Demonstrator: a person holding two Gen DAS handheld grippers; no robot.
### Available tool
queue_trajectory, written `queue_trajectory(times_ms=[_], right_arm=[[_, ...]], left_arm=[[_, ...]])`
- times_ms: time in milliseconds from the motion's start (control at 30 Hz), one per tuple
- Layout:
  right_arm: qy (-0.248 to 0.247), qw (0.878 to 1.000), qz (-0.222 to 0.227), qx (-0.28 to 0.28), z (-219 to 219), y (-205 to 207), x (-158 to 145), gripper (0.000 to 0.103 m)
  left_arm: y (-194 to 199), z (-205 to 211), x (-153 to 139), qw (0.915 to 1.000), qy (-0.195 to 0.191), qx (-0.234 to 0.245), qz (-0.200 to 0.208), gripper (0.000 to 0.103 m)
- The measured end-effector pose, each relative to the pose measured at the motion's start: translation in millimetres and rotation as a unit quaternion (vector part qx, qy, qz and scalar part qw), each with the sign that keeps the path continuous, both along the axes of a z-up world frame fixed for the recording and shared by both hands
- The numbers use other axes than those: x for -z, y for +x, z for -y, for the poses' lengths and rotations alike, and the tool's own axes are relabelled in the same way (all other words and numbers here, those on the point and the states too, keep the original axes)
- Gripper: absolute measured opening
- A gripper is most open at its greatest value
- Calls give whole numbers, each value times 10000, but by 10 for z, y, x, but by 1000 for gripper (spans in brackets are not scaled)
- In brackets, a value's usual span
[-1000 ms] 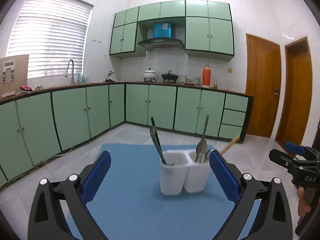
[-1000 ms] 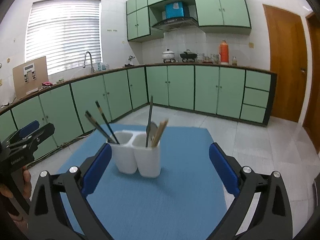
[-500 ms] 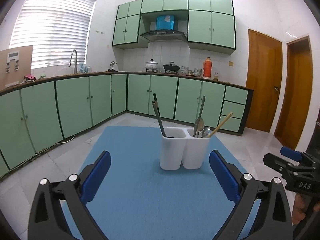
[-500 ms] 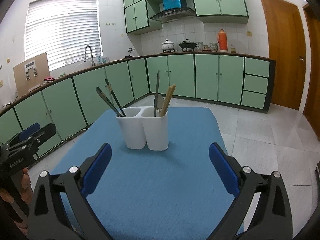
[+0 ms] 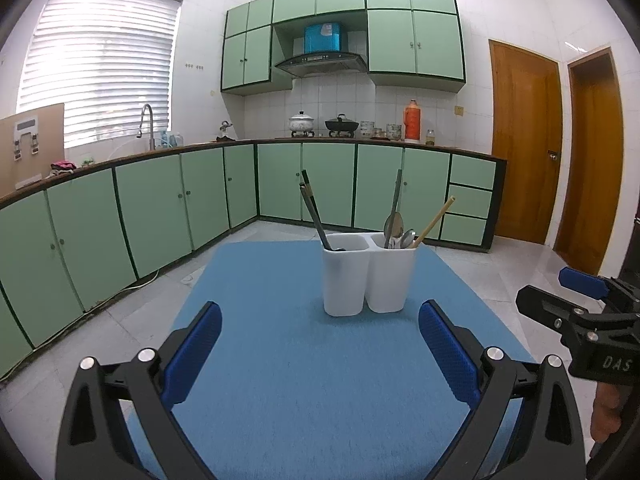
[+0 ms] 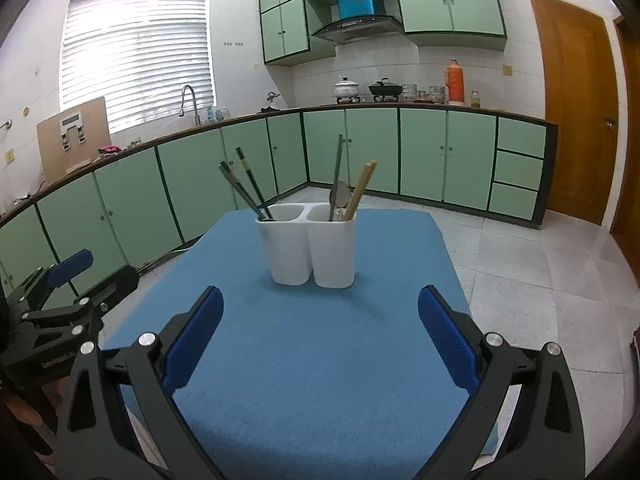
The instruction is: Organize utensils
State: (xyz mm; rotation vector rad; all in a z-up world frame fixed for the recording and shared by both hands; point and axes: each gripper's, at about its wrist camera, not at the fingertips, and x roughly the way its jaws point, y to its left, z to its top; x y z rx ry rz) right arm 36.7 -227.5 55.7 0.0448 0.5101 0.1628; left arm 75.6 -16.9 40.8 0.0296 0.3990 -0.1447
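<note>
We see a white holder (image 5: 369, 276) with two compartments standing upright on a blue mat (image 5: 312, 380), toward the far half of the mat and about in the middle between its sides. In the left compartment, as both cameras see it, stand two dark chopsticks (image 5: 312, 208); they lean to the left and their tops rise well above the rim. In the right compartment stand a long dark-handled utensil (image 5: 396, 200), which is almost upright, and a metal spoon (image 5: 394, 224) with its bowl up. Beside it we see a second, smaller spoon (image 5: 407, 237), and a pair of light wooden chopsticks (image 5: 434, 220) that lean to the right. In the right wrist view the same wooden chopsticks (image 6: 360, 190) lean only a little.

The left gripper (image 5: 320, 344) is over the near part of the mat, apart from the holder, its blue pads spread wide with nothing between them. The right gripper (image 6: 320, 328) is also spread wide and empty, and also short of the holder. Each gripper shows at the edge of the other's view.

Around the mat is a pale tiled floor (image 6: 540, 272). Behind stand green cabinets (image 5: 160, 208) under a dark counter, with pots (image 5: 302, 123) and an orange flask (image 5: 412, 120) on it.
</note>
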Motion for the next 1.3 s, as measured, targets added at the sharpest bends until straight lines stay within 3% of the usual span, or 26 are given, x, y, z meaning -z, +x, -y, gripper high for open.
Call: queue_trajectory(times_ms=[500,1300], right_arm=[[35,10000,60,33,8,-99,-132,95],[5,9999,161,-16,12,-187,-187,95]], left_arm=[[-127,4,-188,9999,-41,20,160,97],[-191,11,-192,9997,-31,63,213,97]])
